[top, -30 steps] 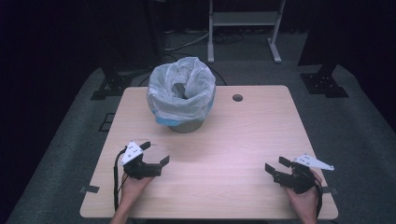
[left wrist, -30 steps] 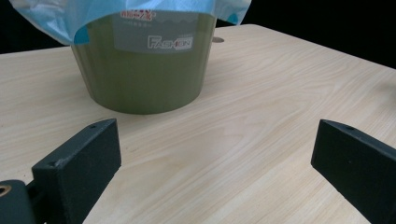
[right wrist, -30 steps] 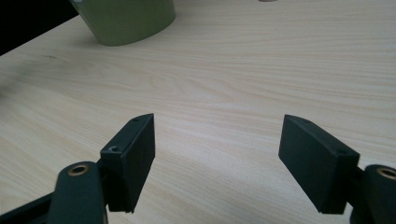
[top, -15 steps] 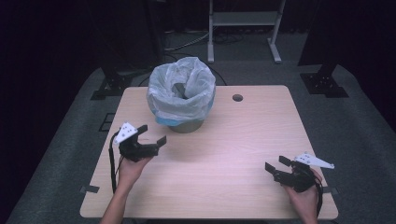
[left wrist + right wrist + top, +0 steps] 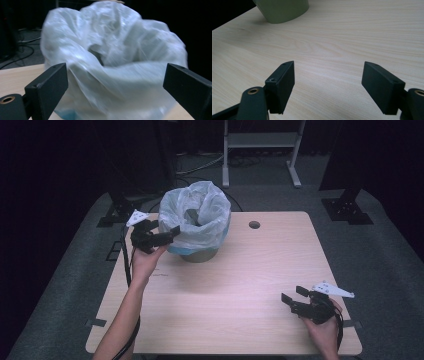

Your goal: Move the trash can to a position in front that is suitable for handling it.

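A small green bin (image 5: 200, 254) lined with a crumpled white plastic bag (image 5: 197, 215) stands at the table's far left-centre. My left gripper (image 5: 170, 232) is raised beside the bag's left rim, jaws open, nothing between them. In the left gripper view the bag (image 5: 112, 62) looms close between the open jaws of that gripper (image 5: 115, 85). My right gripper (image 5: 292, 297) rests near the table's front right corner, open and empty. In the right gripper view, that gripper (image 5: 328, 82) points over bare wood toward the bin's green base (image 5: 283, 10).
The light wooden table (image 5: 240, 290) has a round cable hole (image 5: 254, 225) at the back. Dark stands and cables sit on the grey floor behind, with a white metal frame (image 5: 260, 142) farther back.
My left gripper rose from the table's front left and travelled forward and right to the bag's rim. The right gripper stayed where it was.
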A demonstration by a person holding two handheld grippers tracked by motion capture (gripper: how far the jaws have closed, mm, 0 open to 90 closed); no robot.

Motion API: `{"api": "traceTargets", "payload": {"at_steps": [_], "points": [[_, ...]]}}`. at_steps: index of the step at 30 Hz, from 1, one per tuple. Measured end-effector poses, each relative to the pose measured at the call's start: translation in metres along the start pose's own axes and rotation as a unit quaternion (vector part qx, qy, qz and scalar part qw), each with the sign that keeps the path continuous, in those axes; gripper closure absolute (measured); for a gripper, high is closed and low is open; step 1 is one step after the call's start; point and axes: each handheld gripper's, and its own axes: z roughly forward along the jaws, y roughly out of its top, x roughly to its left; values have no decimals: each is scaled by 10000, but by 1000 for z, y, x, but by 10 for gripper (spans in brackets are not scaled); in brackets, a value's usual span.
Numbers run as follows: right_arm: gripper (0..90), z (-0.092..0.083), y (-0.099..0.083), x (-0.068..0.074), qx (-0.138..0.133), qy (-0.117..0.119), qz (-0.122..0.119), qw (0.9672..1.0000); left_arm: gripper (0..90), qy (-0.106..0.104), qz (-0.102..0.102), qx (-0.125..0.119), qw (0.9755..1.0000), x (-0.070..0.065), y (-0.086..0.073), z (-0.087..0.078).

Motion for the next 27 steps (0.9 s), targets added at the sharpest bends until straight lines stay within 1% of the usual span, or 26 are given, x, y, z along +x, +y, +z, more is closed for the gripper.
{"api": "traceTargets", "payload": {"at_steps": [1,2,3,4,5,6,7,8,12,13,15,17,18,19,20,22,23,27], "points": [[252,0,0,0,0,0,0,10000,45,0,0,0,10000,0,0,0],[252,1,0,0,32,7,-4,10000,49,21,-90,30,10000,2,5,5],[252,1,0,0,32,7,-4,10000,59,21,-90,30,10000,2,5,5],[252,1,0,1,54,20,13,10000,67,87,-139,112,9998,5,10,11],[252,1,0,1,54,20,13,10000,67,87,-139,112,9998,5,10,11],[252,2,0,1,68,18,-3,10000,68,212,-95,236,9995,6,12,17],[252,2,0,1,76,19,-4,10000,69,245,-103,259,9993,7,12,18],[252,2,0,0,76,27,0,10000,90,245,-103,259,9993,7,12,18],[252,3,0,1,113,41,-12,9999,104,342,-191,402,9984,10,12,26],[252,3,0,1,113,41,-12,9999,117,342,-191,402,9984,10,12,26],[252,5,0,2,147,70,-30,9999,131,374,-269,455,9979,13,12,27],[252,5,0,3,151,74,-44,9998,136,384,-268,492,9977,14,12,28],[252,6,1,4,173,78,-70,9998,166,455,-152,593,9971,14,11,28],[252,6,1,4,173,78,-70,9998,189,455,-152,593,9971,14,11,28],[252,6,1,4,175,80,-69,9998,189,508,-97,635,9966,14,10,28],[252,6,0,4,173,82,-73,9998,215,440,-194,605,9970,16,10,27],[252,6,0,4,171,84,-72,9998,221,451,-220,620,9968,16,10,26],[252,6,0,5,173,94,-62,9998,232,447,-261,706,9962,14,12,24]]}}
